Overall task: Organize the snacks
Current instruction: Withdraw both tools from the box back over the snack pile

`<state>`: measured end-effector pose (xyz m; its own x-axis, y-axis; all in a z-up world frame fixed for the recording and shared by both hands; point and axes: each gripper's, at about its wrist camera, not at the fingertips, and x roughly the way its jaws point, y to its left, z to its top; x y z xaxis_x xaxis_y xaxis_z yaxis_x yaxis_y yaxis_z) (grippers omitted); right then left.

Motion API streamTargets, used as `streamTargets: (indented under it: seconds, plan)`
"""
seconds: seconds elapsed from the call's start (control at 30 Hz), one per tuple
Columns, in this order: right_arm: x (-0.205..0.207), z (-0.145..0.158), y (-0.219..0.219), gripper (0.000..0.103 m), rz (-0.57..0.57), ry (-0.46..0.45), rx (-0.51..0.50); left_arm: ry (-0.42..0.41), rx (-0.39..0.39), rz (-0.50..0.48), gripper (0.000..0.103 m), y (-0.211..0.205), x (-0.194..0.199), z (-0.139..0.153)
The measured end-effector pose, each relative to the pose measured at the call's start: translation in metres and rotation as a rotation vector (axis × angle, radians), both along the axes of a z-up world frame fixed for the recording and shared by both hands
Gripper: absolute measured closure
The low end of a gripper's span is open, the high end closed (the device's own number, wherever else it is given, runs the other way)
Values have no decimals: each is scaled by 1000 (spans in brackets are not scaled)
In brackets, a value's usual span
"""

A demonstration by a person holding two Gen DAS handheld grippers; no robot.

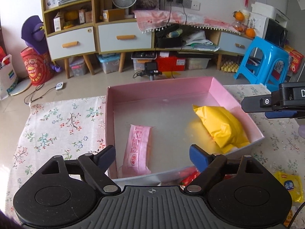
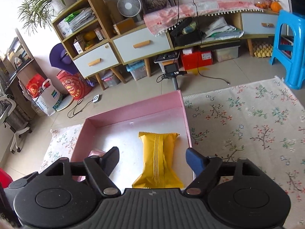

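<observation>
A shallow pink box stands on a flower-print cloth. Inside it a long pink snack packet lies at the near left, and a puffy yellow packet lies at the right. My left gripper hovers open over the pink packet, its pads clear of it. My right gripper is open above the yellow packet, which lies between the fingers untouched. In the left wrist view a finger of the right gripper reaches in at the right edge.
Red snack packets lie just in front of the box, and a small yellow packet lies on the cloth at the right. Beyond the table are a camera on a tripod, a blue stool and a long cabinet.
</observation>
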<state>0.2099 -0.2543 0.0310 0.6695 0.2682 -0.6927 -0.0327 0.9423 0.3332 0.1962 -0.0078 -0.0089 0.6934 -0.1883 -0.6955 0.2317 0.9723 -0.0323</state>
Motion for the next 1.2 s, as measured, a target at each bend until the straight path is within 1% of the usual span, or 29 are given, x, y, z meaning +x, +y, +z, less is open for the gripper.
streamTargets:
  seconds: [0.17, 0.43, 0.57, 0.7, 0.8, 0.9, 1.0, 1.07, 1.2]
  plan:
    - [-20, 10, -3, 25, 1, -11, -24, -10, -10, -9, 12, 5, -22, 12]
    - [-56, 15, -12, 21, -14, -4, -37, -2, -15, 10, 10, 18, -60, 22]
    - [-77, 14, -15, 20, -11, 4, -54, -5, 4, 17, 8, 27, -80, 23]
    - [-95, 10, -18, 20, 2, 11, -72, 5, 5, 28, 7, 38, -99, 19]
    - [-108, 3, -20, 18, 16, 7, -76, 7, -19, 45, 7, 48, -112, 14]
    - [-123, -8, -22, 16, 21, -19, -77, -1, -40, 52, 7, 56, -126, 8]
    - [-135, -17, -20, 16, 45, -22, -115, -14, -44, 30, 7, 62, -138, 3]
    - [-144, -20, -20, 15, 77, -49, -132, -27, -39, 20, 7, 65, -145, -1]
    - [-158, -31, -19, 13, 121, -81, -177, -50, -70, -44, 7, 69, -159, -7]
